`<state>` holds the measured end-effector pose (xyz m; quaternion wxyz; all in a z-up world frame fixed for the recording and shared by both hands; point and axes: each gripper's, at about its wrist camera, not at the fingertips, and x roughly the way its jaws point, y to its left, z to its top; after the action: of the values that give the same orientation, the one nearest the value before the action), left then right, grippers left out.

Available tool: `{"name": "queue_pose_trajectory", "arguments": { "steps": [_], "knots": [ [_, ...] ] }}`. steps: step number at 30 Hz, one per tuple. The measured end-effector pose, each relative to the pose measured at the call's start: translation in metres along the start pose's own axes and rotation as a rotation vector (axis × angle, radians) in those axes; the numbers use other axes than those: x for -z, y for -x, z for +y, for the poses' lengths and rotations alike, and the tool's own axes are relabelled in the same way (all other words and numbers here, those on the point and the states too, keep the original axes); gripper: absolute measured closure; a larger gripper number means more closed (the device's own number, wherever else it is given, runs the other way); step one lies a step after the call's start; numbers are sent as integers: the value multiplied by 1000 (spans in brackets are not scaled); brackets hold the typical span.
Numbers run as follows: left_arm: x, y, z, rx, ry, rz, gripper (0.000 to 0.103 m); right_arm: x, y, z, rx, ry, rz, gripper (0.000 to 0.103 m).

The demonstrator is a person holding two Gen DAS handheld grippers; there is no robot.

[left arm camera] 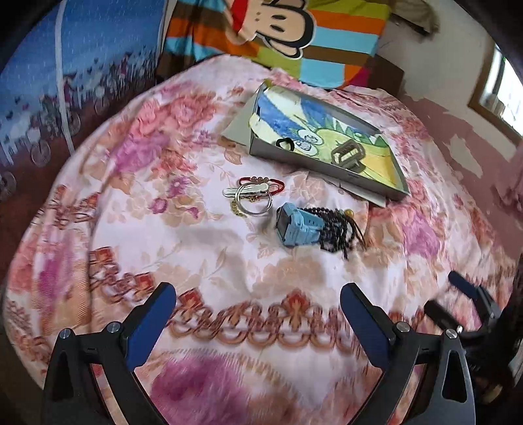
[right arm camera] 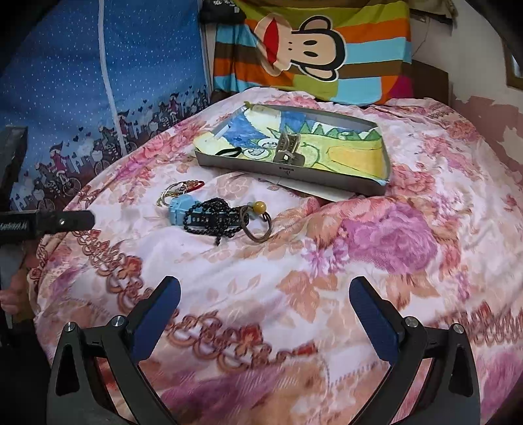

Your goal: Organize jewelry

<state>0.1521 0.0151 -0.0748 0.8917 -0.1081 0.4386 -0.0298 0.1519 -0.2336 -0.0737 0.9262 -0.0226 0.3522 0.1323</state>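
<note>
An open grey box [left arm camera: 310, 167] [right arm camera: 261, 168], lined with a crayon drawing, lies on the flowered bedspread. Inside it are a black loop [left arm camera: 284, 143] [right arm camera: 230, 151] and a bronze link bracelet [left arm camera: 348, 153] [right arm camera: 287, 145]. In front of the box lie a silver bangle [left arm camera: 255, 202] over a red string bracelet [left arm camera: 276, 185], a blue watch [left arm camera: 295, 227] [right arm camera: 179, 203], and black beads [left arm camera: 340, 230] [right arm camera: 212, 219] with a yellow bead [right arm camera: 260, 206] and a bronze ring [right arm camera: 258, 230]. My left gripper [left arm camera: 256, 294] and right gripper [right arm camera: 264, 287] hover open and hold nothing, short of the pile.
A striped monkey-print pillow [left arm camera: 278, 29] [right arm camera: 310, 49] and a blue dotted curtain [left arm camera: 81, 65] [right arm camera: 65, 81] stand behind the bed. The right gripper shows at the left view's right edge [left arm camera: 464, 294], the left gripper at the right view's left edge [right arm camera: 65, 220]. A peeling pink wall [left arm camera: 474, 147] is on the right.
</note>
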Motion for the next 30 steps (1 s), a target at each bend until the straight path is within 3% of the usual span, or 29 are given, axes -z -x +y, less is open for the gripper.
{"name": "queue_pose_trajectory", "arguments": {
  "steps": [5, 8, 13, 15, 19, 30],
  "knots": [
    [-22, -33, -6, 19, 34, 28, 2, -15, -26, -3, -16, 4, 19, 2],
    [-33, -48, -12, 25, 36, 34, 10, -23, -42, -4, -38, -3, 33, 3],
    [-46, -73, -17, 55, 44, 54, 32, -34, -72, 2, -65, 9, 70, 28],
    [-48, -81, -17, 71, 50, 65, 36, -37, -84, 4, -81, 13, 89, 34],
    [-48, -99, -17, 102, 63, 104, 51, -39, -105, 13, -90, 43, 131, 45],
    [-53, -117, -19, 147, 86, 157, 74, -39, -127, 15, -59, 32, 162, 68]
  ]
}}
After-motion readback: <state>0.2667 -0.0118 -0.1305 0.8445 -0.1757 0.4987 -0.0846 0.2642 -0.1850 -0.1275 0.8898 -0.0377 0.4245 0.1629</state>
